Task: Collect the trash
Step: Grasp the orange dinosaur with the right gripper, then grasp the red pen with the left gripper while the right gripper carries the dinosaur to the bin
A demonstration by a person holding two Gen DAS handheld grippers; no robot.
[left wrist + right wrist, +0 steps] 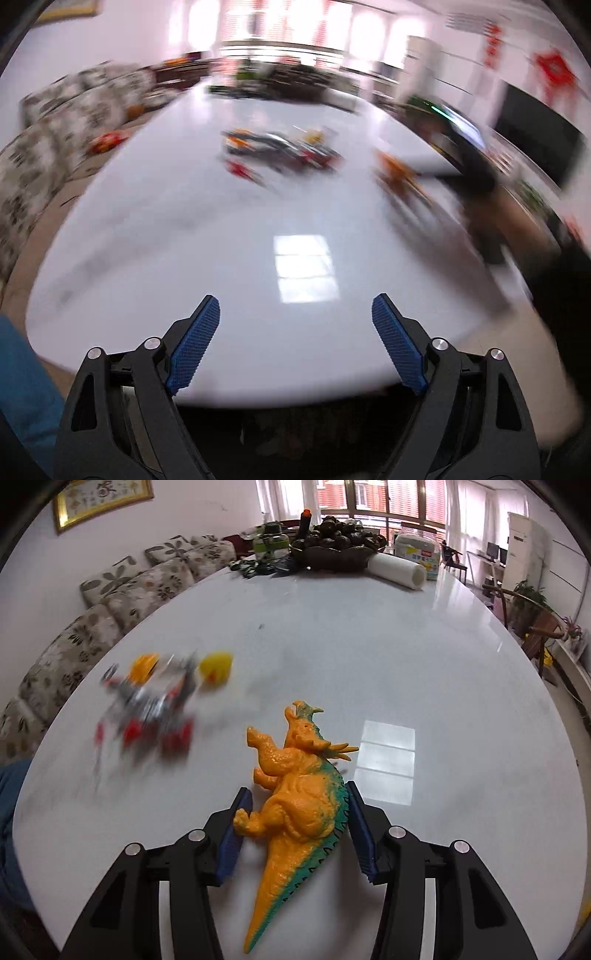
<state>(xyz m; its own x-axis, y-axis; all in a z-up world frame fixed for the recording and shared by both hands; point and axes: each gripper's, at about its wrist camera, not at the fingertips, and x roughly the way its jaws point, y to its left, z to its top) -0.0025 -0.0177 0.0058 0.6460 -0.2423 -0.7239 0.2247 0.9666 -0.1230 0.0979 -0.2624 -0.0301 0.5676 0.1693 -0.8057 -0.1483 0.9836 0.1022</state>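
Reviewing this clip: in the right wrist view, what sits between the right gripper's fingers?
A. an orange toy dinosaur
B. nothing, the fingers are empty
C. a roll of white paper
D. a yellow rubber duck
A. The orange toy dinosaur lies on the white table with its body between the blue pads of the right gripper, which press its belly and back.

Left gripper [295, 314]: we see black linkage arms, silver round screws, blue ribbed pads.
Right gripper [299, 812]: we see matching black arms, silver screws, blue pads.
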